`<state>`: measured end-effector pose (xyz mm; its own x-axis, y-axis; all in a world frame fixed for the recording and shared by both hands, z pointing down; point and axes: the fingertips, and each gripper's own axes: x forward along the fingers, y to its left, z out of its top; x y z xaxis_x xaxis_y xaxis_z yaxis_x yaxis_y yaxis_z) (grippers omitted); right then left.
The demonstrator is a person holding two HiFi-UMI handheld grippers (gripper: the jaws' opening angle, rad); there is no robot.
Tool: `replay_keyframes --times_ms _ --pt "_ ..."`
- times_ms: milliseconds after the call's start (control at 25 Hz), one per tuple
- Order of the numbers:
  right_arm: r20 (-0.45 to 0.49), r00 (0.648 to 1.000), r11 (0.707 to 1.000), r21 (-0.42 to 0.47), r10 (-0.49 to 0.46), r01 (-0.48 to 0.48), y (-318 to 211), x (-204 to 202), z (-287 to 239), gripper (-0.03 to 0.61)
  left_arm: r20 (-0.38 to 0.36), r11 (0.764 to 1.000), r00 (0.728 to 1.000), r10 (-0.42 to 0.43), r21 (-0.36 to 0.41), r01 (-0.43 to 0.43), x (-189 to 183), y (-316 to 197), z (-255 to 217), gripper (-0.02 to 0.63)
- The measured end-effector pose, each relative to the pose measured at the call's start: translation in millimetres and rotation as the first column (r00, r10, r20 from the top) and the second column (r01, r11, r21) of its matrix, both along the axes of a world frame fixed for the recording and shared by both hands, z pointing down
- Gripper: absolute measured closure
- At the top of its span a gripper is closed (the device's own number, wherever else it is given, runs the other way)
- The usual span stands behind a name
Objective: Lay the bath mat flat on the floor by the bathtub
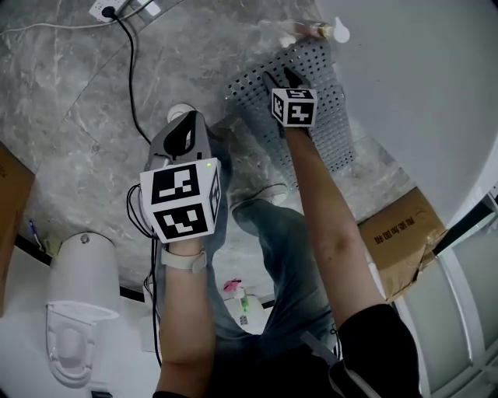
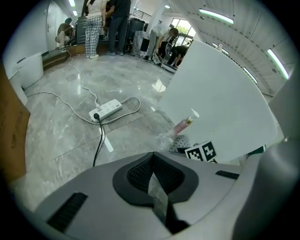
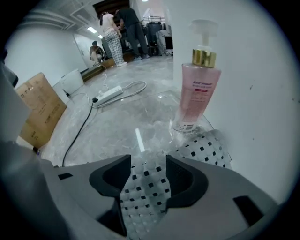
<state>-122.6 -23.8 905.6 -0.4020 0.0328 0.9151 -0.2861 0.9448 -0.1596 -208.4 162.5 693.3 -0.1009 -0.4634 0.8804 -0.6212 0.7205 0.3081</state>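
Left gripper [image 1: 187, 123], nearest, pinches the bath mat's [image 1: 323, 74] edge. The right gripper [image 1: 280, 76], jaws apart, straddles it at one o'clock beside the bathtub [image 1: 424, 93] — tugging could topple the bottle [image 1: 313, 29].

Open grey marble floor [image 1: 70, 101] lies from nine to eleven o'clock of the perforated grey bath mat [image 1: 331, 116], crossed by a black cable [image 1: 131, 70] running to a white power strip [image 1: 117, 9] at eleven. At twelve a pink pump bottle [image 1: 313, 29] stands just beside the mat's far edge; the white bathtub wall [image 1: 420, 93] closes off one to three. A brown cardboard box [image 1: 401, 237] sits at five, a white toilet [image 1: 78, 311] at eight.
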Motion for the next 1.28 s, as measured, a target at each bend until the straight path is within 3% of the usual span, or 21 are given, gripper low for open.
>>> replay_keyframes --times_ms 120,200,280,400,480,680,880,1120,1280 --pt "-0.037 0.998 0.998 0.035 -0.050 0.051 -4 -12 19 0.334 -0.006 1.000 1.000 -0.014 0.005 0.014 -10 2 -1 0.595" --pt "-0.072 0.992 0.994 0.040 -0.101 0.104 -3 -13 29 0.384 -0.007 1.000 1.000 0.003 0.010 -0.003 -14 -1 -3 0.595" --pt "-0.164 0.978 0.991 0.031 -0.126 0.133 -1 3 42 0.425 -0.017 1.000 1.000 -0.015 0.017 0.015 -19 -1 -3 0.595" --pt "-0.265 0.963 0.999 -0.021 -0.049 0.045 5 40 59 0.471 -0.038 0.997 0.997 -0.067 0.033 0.069 -24 1 -4 0.595" --pt "-0.256 0.966 0.999 -0.033 -0.040 0.032 7 47 61 0.465 -0.042 0.997 0.997 -0.058 0.040 0.060 -23 -4 -7 0.595" --pt "-0.094 0.978 0.975 0.103 -0.186 0.196 -2 -4 40 0.456 -0.047 0.996 0.996 -0.073 0.048 0.075 -23 -7 -8 0.595" --pt "-0.198 0.942 0.955 0.070 -0.270 0.288 0 -17 57 0.453 -0.047 0.996 0.996 -0.077 0.044 0.079 -25 -5 -8 0.595" --pt "-0.243 0.958 0.979 0.095 -0.153 0.181 -1 -8 56 0.472 -0.038 0.994 0.994 -0.103 0.037 0.104 -30 1 -9 0.595" --pt "-0.338 0.934 0.990 0.038 -0.112 0.132 -7 12 62 0.479 -0.042 0.994 0.994 -0.104 0.037 0.106 -29 2 -9 0.595"
